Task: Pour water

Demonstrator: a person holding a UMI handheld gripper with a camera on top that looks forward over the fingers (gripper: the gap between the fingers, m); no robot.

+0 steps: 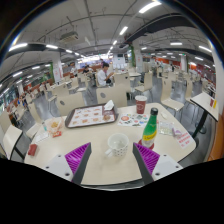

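Overhead strip lights ran across a large hall filled with tables and chairs, and a person (102,73) sat at a far table. I held the gripper (113,158) above a pale table (100,170). Its two fingers stood wide apart, gripping nothing, with the purple pads (79,160) facing inward. A white cup (118,145) stood on the table between the fingertips, with a gap at each side. A green bottle (149,129) stood upright just beyond the right finger. Beyond it stood a red cup (140,106). A tray (89,117) lay farther back, with a small container (55,127) to its left.
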